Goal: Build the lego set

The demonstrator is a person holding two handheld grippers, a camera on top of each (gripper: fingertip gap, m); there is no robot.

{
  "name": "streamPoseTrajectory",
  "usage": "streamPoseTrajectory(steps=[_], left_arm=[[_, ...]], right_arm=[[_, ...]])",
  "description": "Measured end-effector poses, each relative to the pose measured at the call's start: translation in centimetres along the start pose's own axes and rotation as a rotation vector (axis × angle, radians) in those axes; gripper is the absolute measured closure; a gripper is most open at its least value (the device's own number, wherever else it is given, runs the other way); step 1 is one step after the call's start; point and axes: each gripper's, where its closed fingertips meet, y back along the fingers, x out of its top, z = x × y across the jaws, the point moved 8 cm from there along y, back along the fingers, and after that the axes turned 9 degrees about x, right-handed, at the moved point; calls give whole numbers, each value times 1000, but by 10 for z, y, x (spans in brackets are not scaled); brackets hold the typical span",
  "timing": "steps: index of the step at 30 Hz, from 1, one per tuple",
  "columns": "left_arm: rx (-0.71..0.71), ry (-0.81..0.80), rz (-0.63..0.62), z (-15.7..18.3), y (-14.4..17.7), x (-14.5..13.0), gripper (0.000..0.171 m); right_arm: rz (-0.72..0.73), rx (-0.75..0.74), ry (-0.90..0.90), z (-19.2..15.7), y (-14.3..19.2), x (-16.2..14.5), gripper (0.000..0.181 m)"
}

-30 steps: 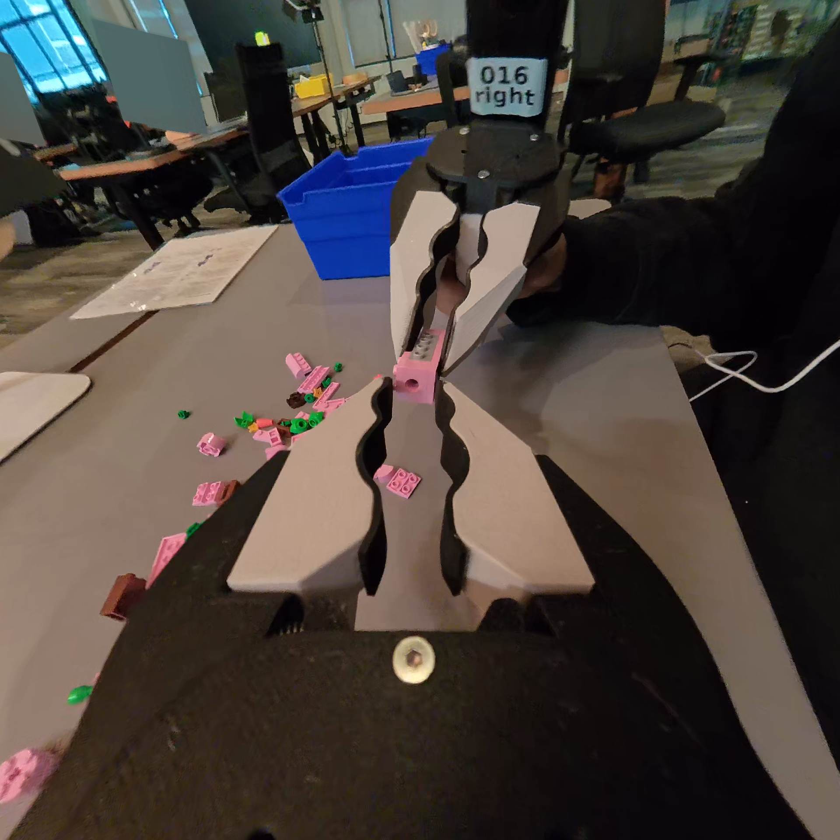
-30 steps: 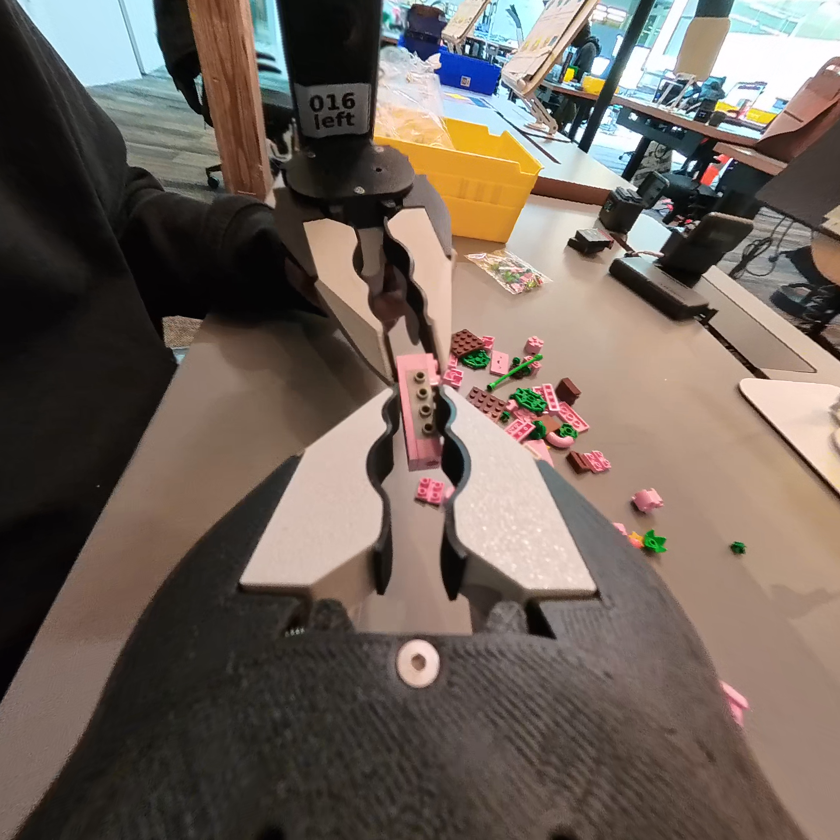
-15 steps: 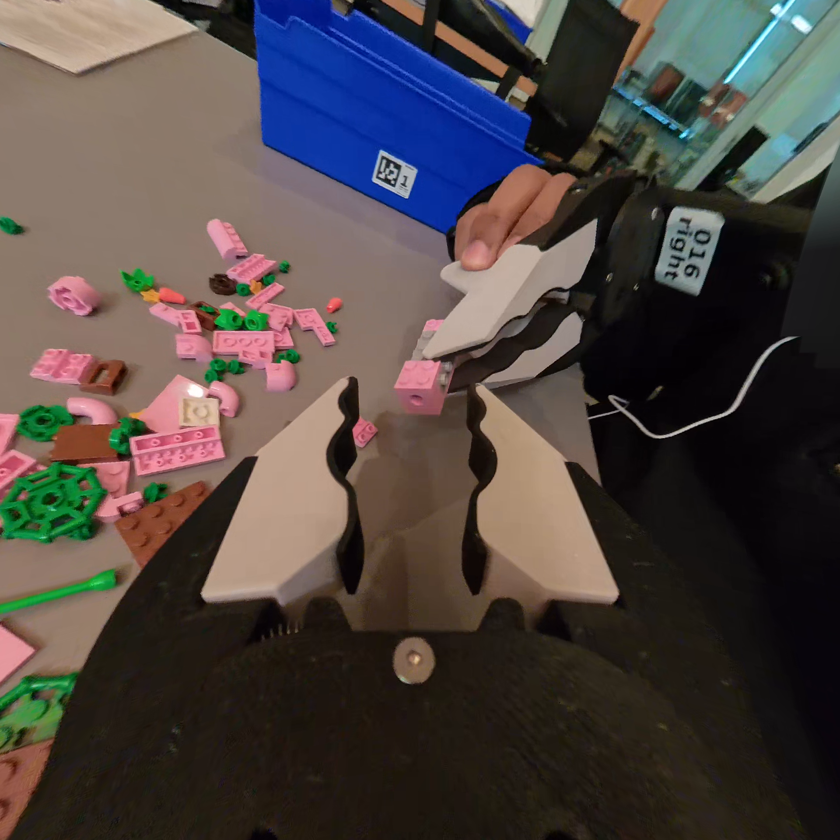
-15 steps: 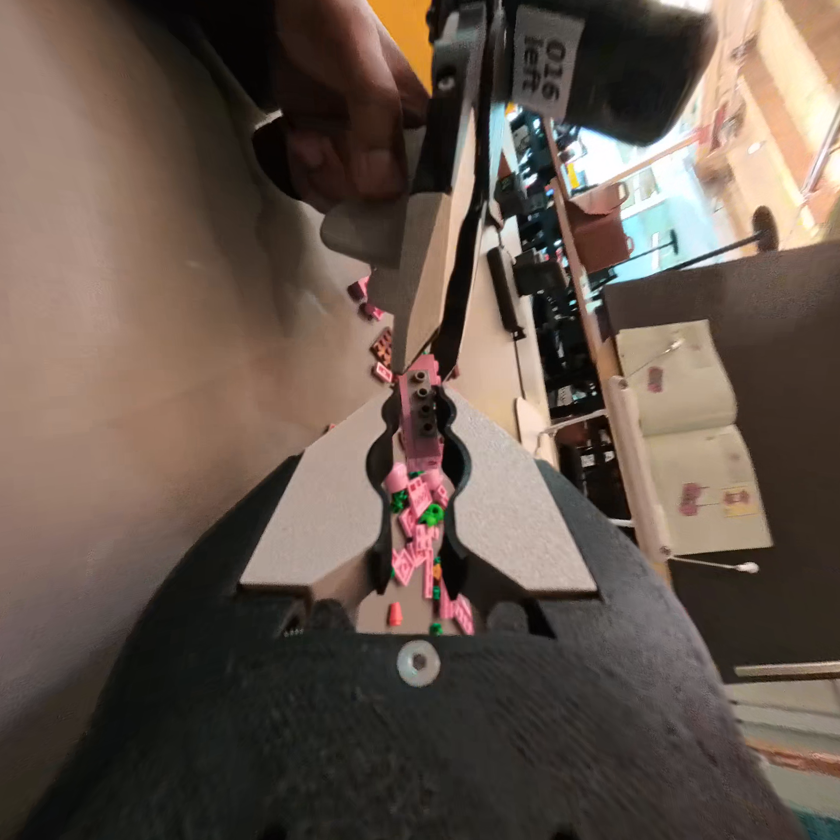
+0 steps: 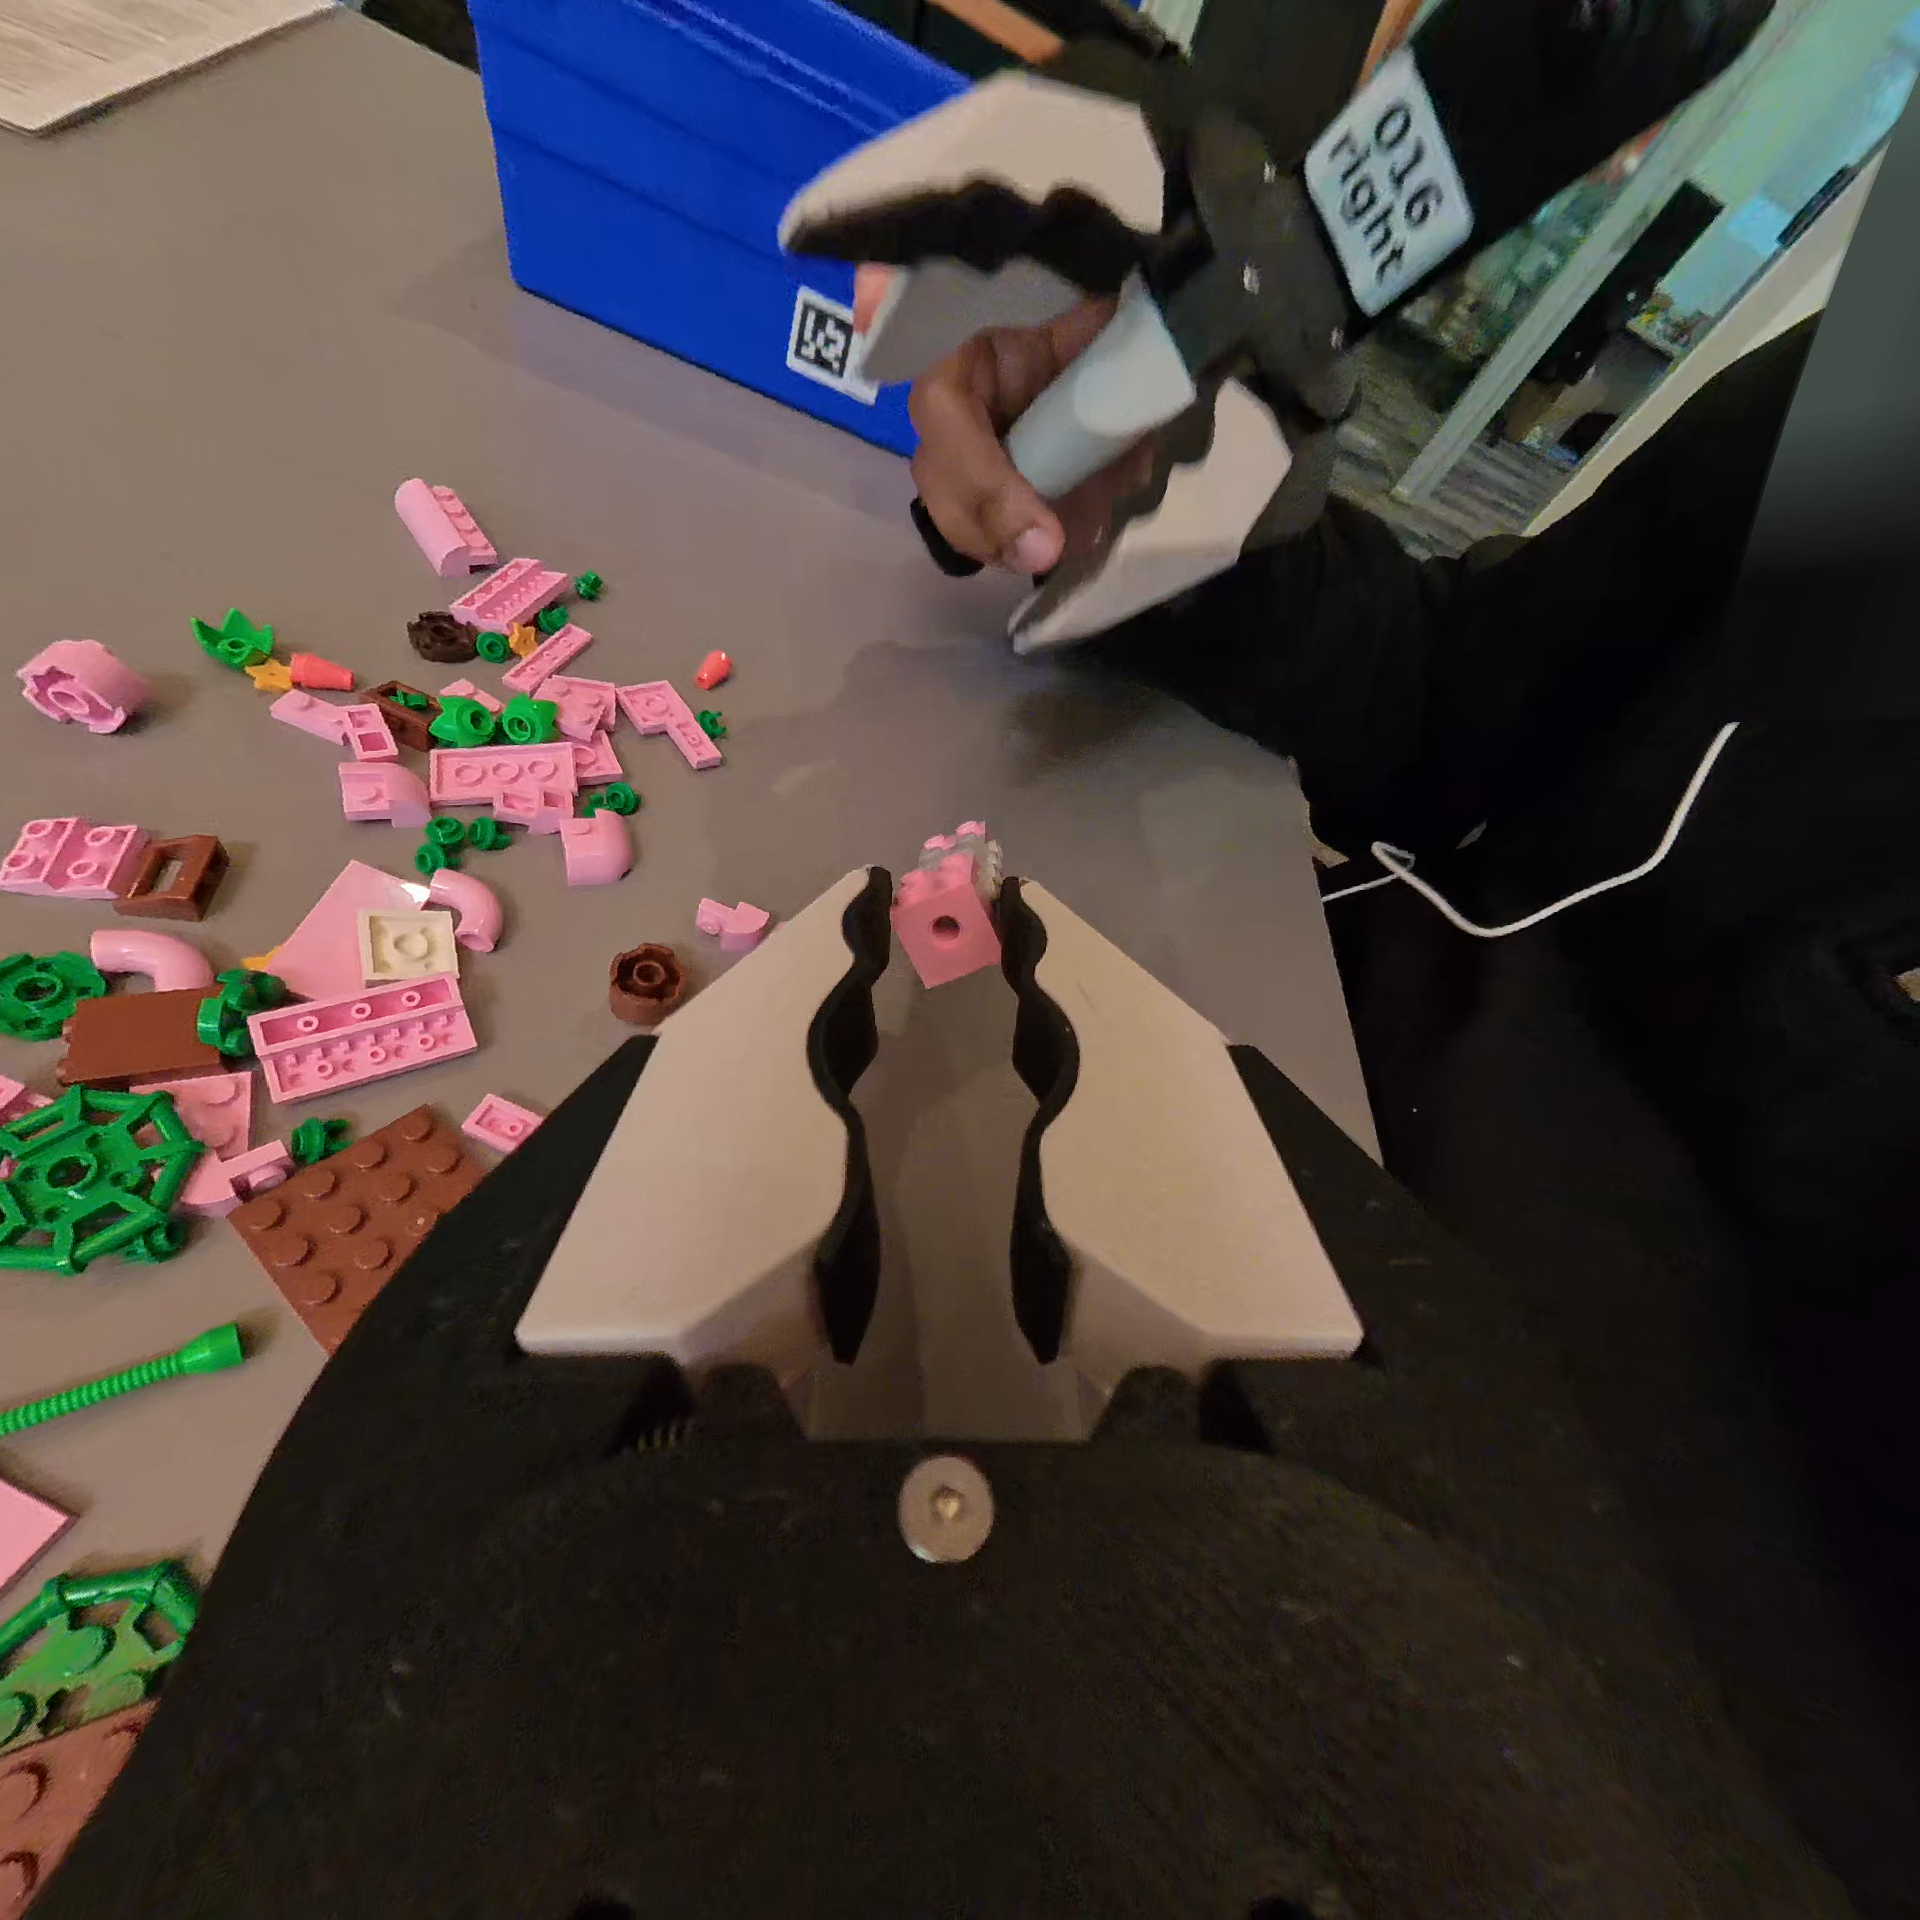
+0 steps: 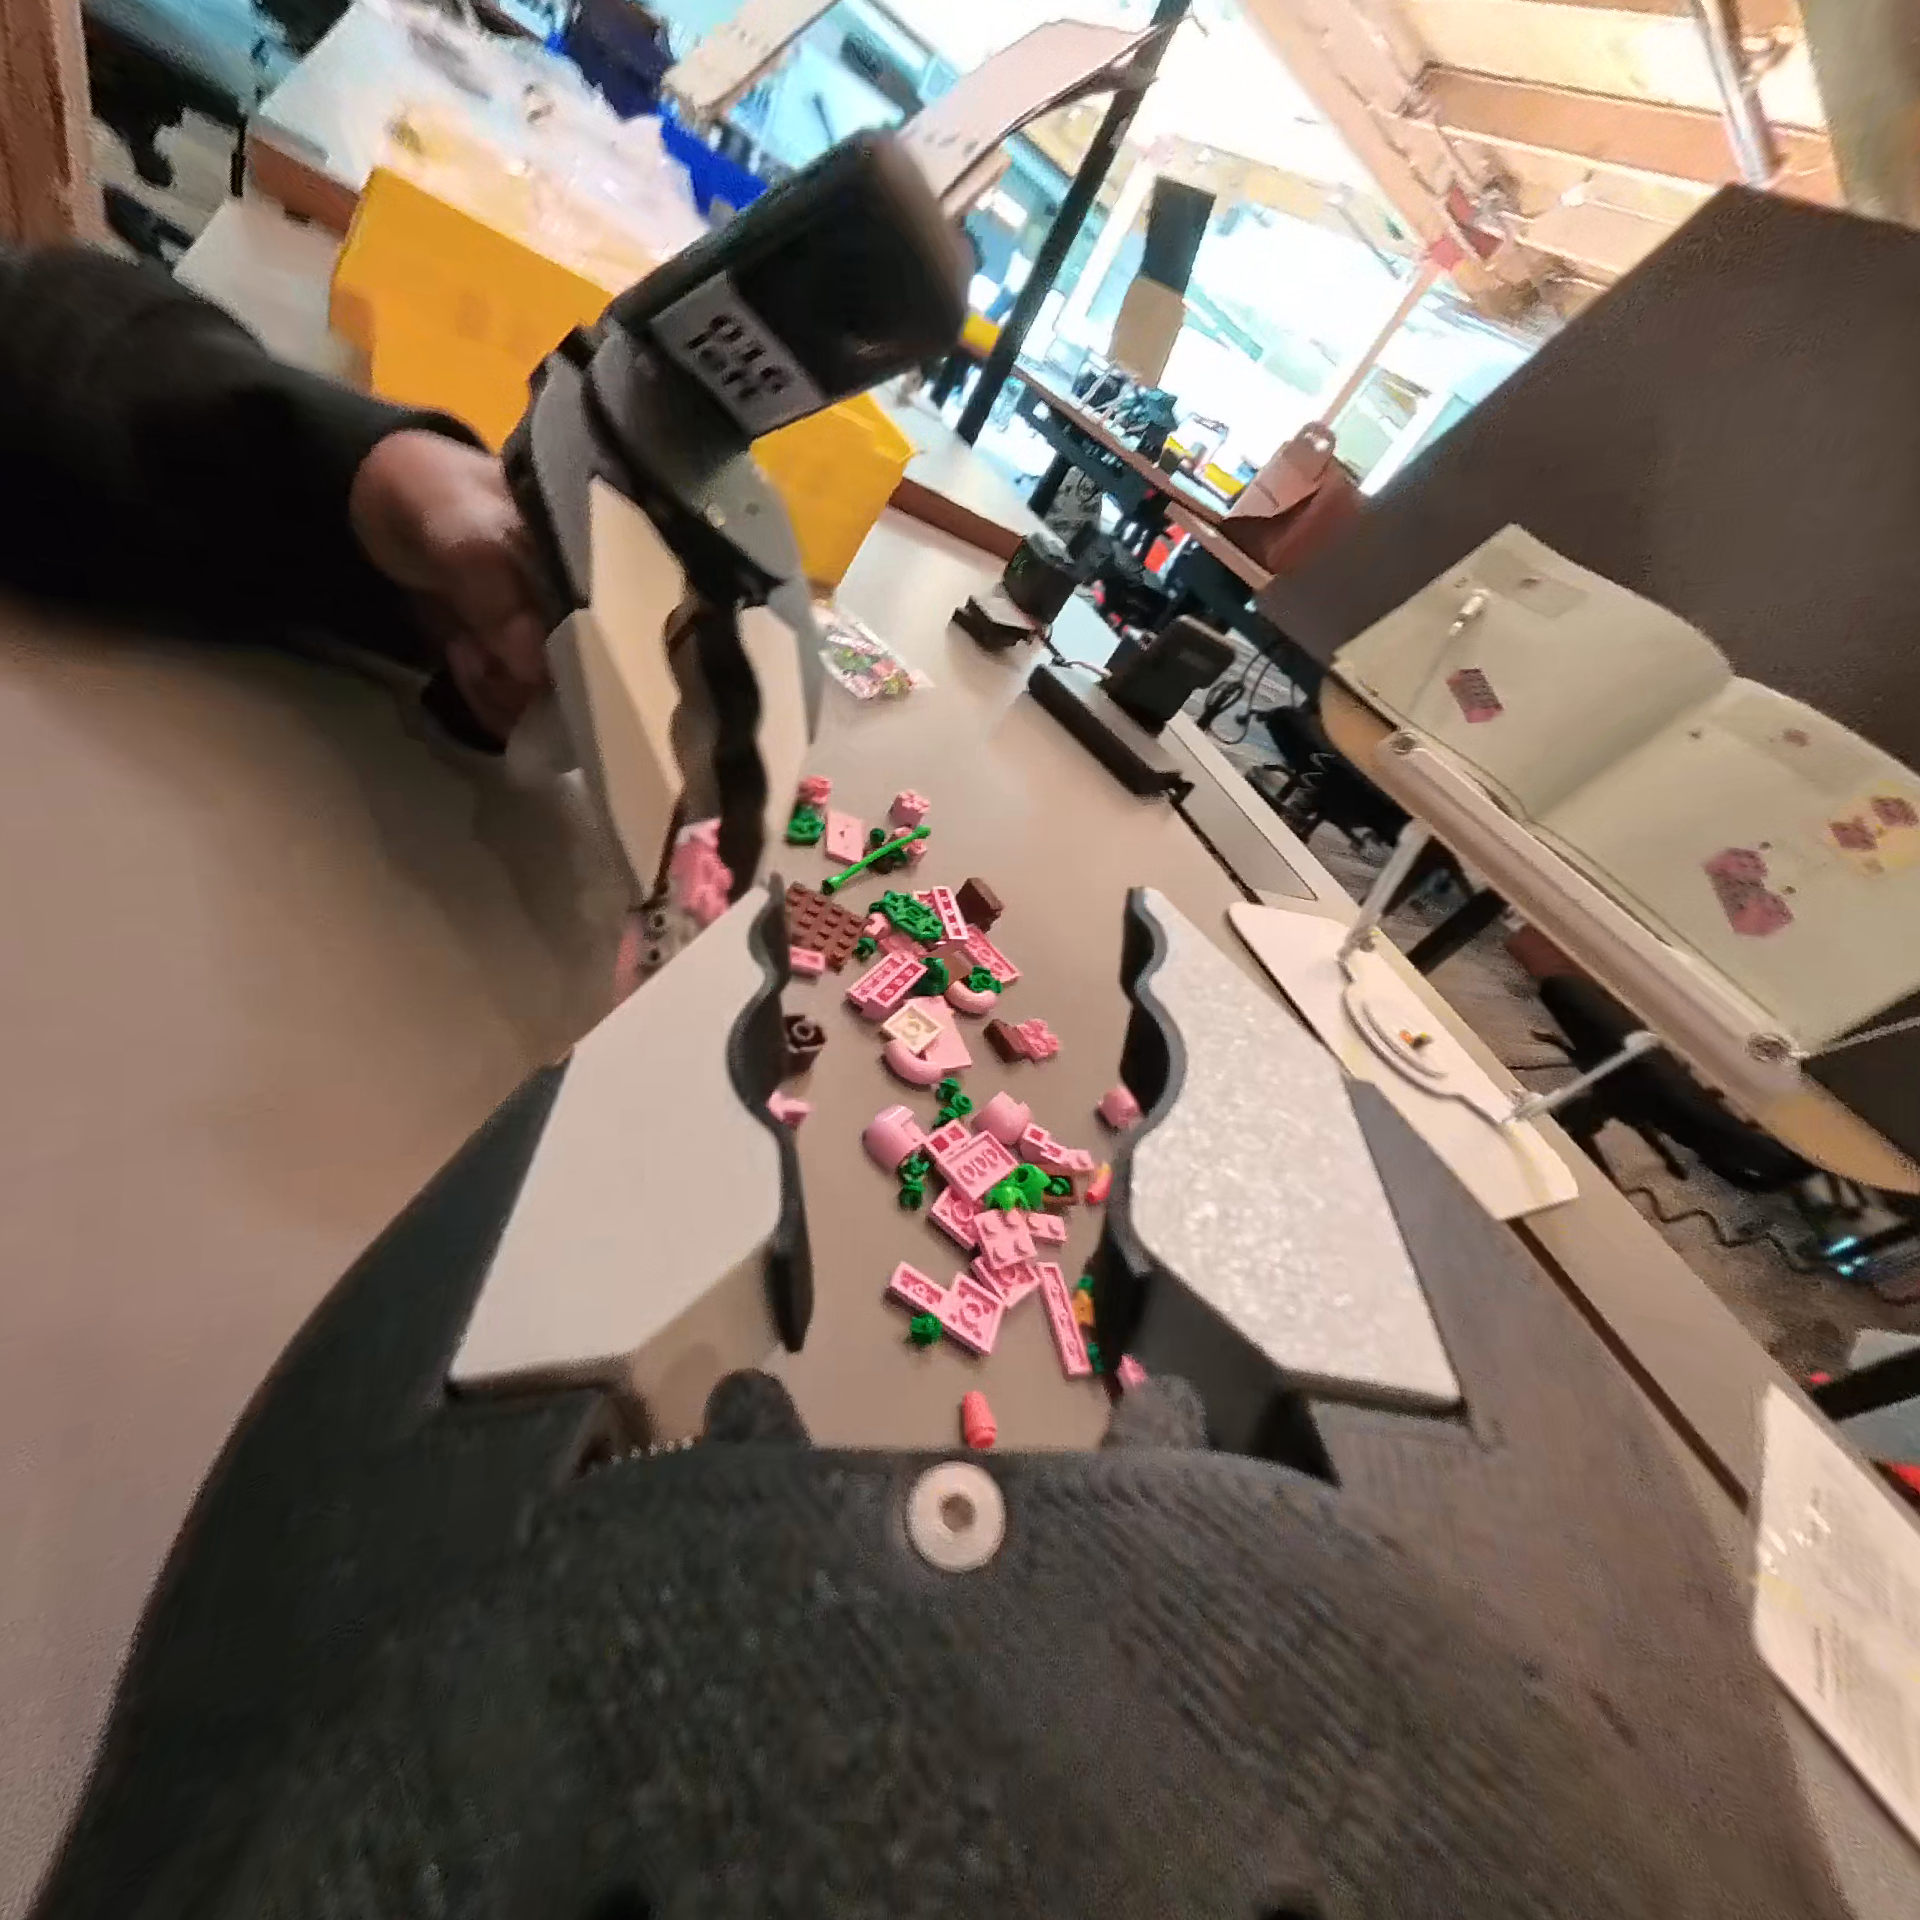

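Observation:
My left gripper (image 5: 945,883) is shut on a small pink brick assembly (image 5: 940,930) with grey studded parts on top, held just above the grey table (image 5: 935,727). In the right wrist view the left gripper (image 6: 712,888) shows at the upper left with the pink assembly (image 6: 691,862) at its tips. My right gripper (image 6: 954,899) is open and empty above the loose pieces. In the left wrist view the right gripper (image 5: 904,436) hangs open at the upper right, clear of the assembly. A pile of pink, green and brown loose pieces (image 5: 499,769) lies to the left and also shows in the right wrist view (image 6: 966,1143).
A blue bin (image 5: 675,156) stands at the back of the table. A brown plate (image 5: 353,1216) and green wheel-like parts (image 5: 83,1174) lie at the left. A yellow bin (image 6: 468,301) stands far off. An open instruction booklet on a stand (image 6: 1621,769) is at the right.
The right gripper has let go of the pink assembly, opened wide and pulled away. The left gripper has shut on the assembly and now holds it alone.

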Motion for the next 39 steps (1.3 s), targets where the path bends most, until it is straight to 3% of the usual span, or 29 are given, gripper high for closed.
streamPoseTrajectory(steps=[4, 9, 15, 36, 39], left_arm=[[72, -121, -128, 1, -9, -11, 152], [44, -184, -161, 5, -9, -14, 152], [53, -267, -247, 8, -12, -22, 153], [46, -326, -262, 13, -13, -25, 154], [44, -326, -260, 13, -13, -25, 154]], right_arm=[[-1, -132, -95, 17, 5, -7, 131], [-228, -209, -324, 35, 4, -40, 133], [-202, -145, -569, 39, 4, -51, 131], [-214, -111, -636, 38, 1, -56, 128], [-244, -79, -619, 34, -1, -58, 136]])
